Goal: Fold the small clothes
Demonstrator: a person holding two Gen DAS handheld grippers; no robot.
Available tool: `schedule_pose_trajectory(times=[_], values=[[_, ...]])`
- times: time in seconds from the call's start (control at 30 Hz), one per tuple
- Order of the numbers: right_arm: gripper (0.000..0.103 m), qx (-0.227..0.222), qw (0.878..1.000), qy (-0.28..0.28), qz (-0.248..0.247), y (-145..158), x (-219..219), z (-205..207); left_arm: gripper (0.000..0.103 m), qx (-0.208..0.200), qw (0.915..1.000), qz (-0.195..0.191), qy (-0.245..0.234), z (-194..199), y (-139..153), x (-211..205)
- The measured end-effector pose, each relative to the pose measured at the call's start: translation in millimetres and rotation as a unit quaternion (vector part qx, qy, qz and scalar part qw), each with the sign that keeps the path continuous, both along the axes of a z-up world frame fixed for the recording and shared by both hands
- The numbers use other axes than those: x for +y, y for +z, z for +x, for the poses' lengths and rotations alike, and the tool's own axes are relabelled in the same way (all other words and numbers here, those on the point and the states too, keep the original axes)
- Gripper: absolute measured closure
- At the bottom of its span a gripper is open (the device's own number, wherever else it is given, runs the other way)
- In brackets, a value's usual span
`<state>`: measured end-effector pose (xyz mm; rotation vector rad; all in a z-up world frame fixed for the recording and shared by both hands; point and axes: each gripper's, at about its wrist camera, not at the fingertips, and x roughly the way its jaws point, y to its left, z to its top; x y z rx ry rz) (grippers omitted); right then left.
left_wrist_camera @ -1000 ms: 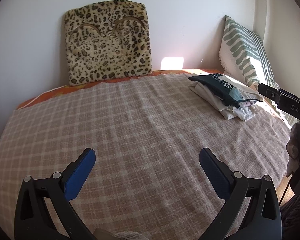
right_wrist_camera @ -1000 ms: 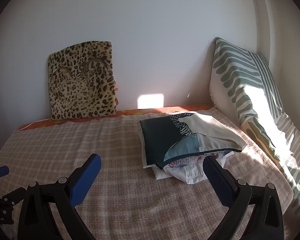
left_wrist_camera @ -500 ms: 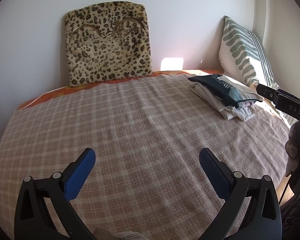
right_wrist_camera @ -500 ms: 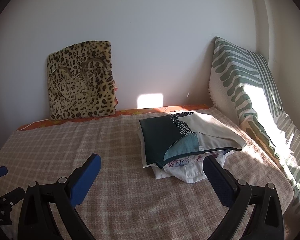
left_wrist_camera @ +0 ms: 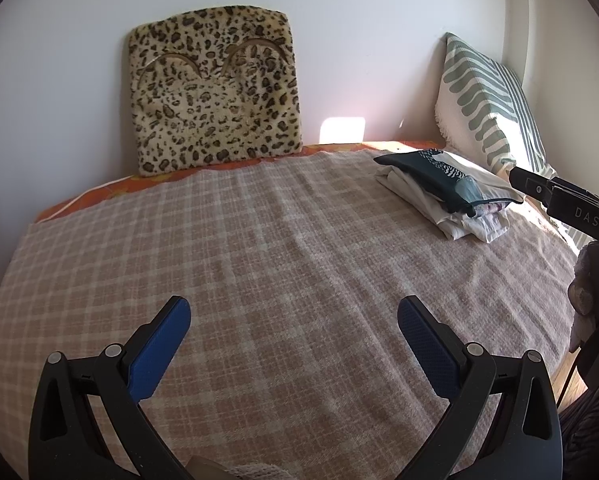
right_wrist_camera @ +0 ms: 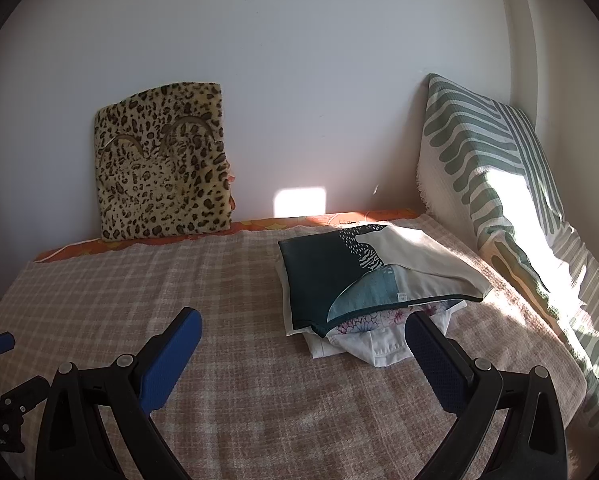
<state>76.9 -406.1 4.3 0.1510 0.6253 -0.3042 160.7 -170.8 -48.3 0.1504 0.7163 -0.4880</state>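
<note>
A stack of folded clothes [right_wrist_camera: 363, 280], dark teal and white on top with white and floral pieces beneath, lies on the checked beige blanket [right_wrist_camera: 139, 280] at the far right of the bed. It also shows in the left wrist view [left_wrist_camera: 439, 188]. My right gripper [right_wrist_camera: 303, 332] is open and empty, just in front of the stack's near edge. My left gripper [left_wrist_camera: 293, 320] is open and empty over bare blanket [left_wrist_camera: 259, 240] in the middle of the bed. The right gripper's body [left_wrist_camera: 567, 208] shows at the right edge of the left wrist view.
A leopard-print cushion [left_wrist_camera: 215, 96] leans against the white wall at the back. A green-and-white striped pillow [right_wrist_camera: 495, 176] stands along the right side. An orange sheet edge [left_wrist_camera: 139, 184] shows behind the blanket. The bed's right edge drops to a wooden floor [left_wrist_camera: 571, 376].
Both views have shifted very slightly; the stack sits a touch nearer the right gripper. Both grippers stay open and empty.
</note>
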Motion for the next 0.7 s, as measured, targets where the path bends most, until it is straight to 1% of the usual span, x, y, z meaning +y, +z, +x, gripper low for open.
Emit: schedule_pose_trajectory(times=[0.33,0.7], values=[[0.000,0.000,1.000,0.001,0.000,-0.2,-0.3,-0.2,0.000,-0.001,1.0000,0.000,-0.001,-1.2,0.2,0.1],[0.000,0.000,1.000,0.000,0.000,-0.3,1.7,-0.7,0.000,-0.013,0.9999,0.000,-0.002,-1.2,4.4,2.3]])
